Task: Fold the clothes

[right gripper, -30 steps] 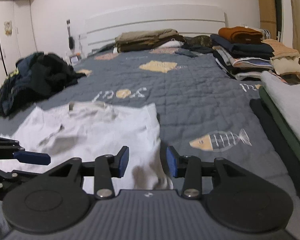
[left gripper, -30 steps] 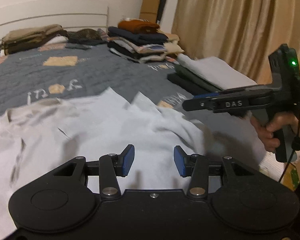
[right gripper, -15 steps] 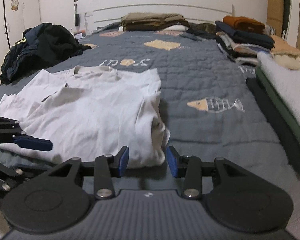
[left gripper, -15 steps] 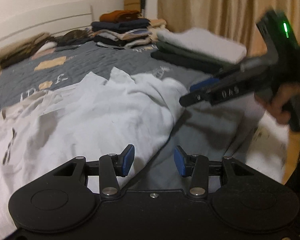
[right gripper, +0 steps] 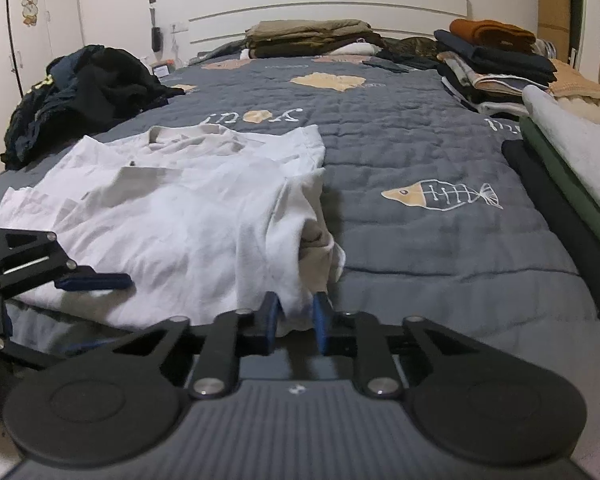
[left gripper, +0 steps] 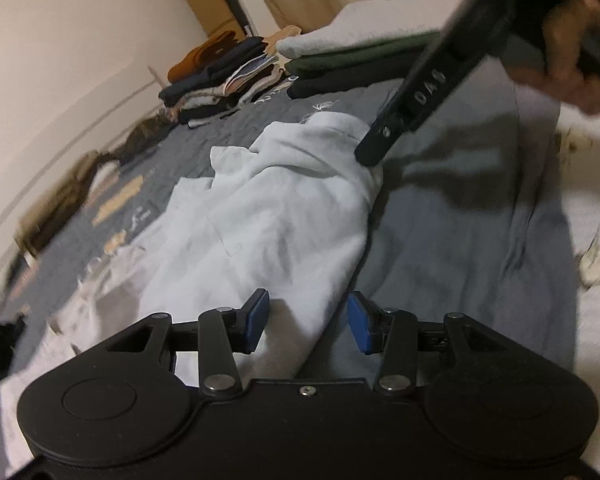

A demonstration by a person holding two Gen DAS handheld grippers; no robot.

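**Hem corner pinched, second corner awaited**

The right gripper (right gripper: 294, 314) is seen with its blue pads drawn narrow onto the bunched near-right corner of the white T-shirt (right gripper: 188, 208); a fold of cloth sits between them, so it is judged to be gripped. The left gripper (left gripper: 308, 322) is held wide, nothing between its pads; the shirt's near edge lies just ahead of and below them, not yet caught.

The step in hand is judged to be the taking-up of the lower hem at both corners before a fold; only the right corner appears secured. A matching pinch by the left gripper on the near-left hem is called for next, low and flat, so that a single layer edge is taken rather than a rumpled heap.

The shirt is spread on the grey quilted bedspread (right gripper: 400, 144), collar toward the headboard; its cloth is thin, soft and creased, one sleeve doubled over on the right side. The quilt is stitched in squares and printed with a fish motif (right gripper: 440, 194); stacks of folded clothes (right gripper: 496, 68) lie along the right edge, and a dark unfolded heap (right gripper: 88, 92) rests at the left.
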